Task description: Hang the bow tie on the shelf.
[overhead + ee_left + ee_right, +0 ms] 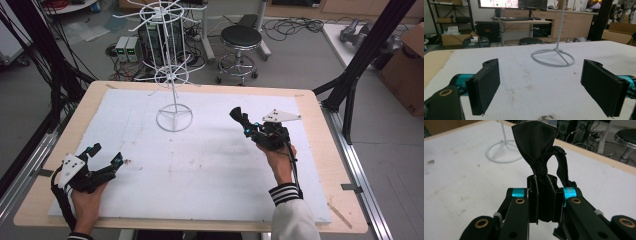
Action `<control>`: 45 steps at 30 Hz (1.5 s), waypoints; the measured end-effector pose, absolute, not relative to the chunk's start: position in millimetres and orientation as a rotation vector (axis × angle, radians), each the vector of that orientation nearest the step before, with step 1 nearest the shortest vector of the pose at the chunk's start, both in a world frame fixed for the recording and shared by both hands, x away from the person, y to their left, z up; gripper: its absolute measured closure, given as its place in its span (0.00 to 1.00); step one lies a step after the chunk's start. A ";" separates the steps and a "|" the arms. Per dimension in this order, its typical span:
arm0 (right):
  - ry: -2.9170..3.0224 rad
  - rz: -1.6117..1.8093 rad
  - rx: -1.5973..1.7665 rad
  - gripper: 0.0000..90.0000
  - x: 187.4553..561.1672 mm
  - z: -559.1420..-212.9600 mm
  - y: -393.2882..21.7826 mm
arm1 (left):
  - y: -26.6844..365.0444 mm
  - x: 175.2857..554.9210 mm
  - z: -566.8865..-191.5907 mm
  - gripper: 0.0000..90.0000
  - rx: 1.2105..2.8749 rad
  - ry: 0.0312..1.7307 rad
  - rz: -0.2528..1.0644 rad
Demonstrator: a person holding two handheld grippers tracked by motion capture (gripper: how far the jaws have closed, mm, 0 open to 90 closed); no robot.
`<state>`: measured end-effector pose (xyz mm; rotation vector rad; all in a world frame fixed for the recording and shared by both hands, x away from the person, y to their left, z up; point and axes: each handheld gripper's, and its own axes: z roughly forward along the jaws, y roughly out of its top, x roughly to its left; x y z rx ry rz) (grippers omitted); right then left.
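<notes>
A black bow tie (pixel 536 145) stands up out of my right gripper (pixel 543 195), whose jaws are shut on its middle; its thin black strap hangs down on the right side. In the high view the bow tie (pixel 237 115) juts from the right gripper (pixel 252 128) over the right part of the white mat, to the right of the white wire display stand (pixel 172 75). My left gripper (pixel 105 156) rests low at the mat's near left corner, open, with nothing between its black pads (pixel 485 86). The stand's ring base (pixel 554 58) lies ahead of it.
A white mat (pixel 200 165) covers the wooden table (pixel 320 150). Beyond the far edge stand a black round stool (pixel 240 45), small grey boxes (pixel 127 48) and cables on the floor. Black frame posts (pixel 370 50) rise at the right, a cardboard box (pixel 407 70) beside them.
</notes>
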<state>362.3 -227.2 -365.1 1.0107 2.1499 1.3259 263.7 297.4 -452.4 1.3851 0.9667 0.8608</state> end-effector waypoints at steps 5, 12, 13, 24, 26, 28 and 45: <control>2.108 1.376 1.009 0.90 362.8 -360.2 -218.7 | 297.7 263.7 -452.4 0.18 1.386 0.968 0.860; 2.069 1.440 0.987 0.90 363.7 -354.7 -210.9 | 297.6 263.8 -452.4 0.18 1.384 0.969 0.859; 2.051 1.461 0.992 0.90 363.8 -352.6 -208.4 | 297.7 263.8 -452.4 0.18 1.386 0.967 0.860; 1.982 1.518 0.964 0.90 366.0 -342.5 -189.9 | 297.8 263.8 -452.4 0.18 1.385 0.968 0.857; 1.963 1.537 0.956 0.90 366.8 -342.3 -187.0 | 297.8 263.8 -452.4 0.18 1.385 0.969 0.858; 1.958 1.551 0.961 0.90 368.0 -341.2 -183.7 | 297.7 263.8 -452.4 0.18 1.384 0.969 0.858; 1.923 1.615 0.959 0.90 384.6 -324.5 -154.7 | 298.1 263.8 -452.4 0.18 1.383 0.968 0.855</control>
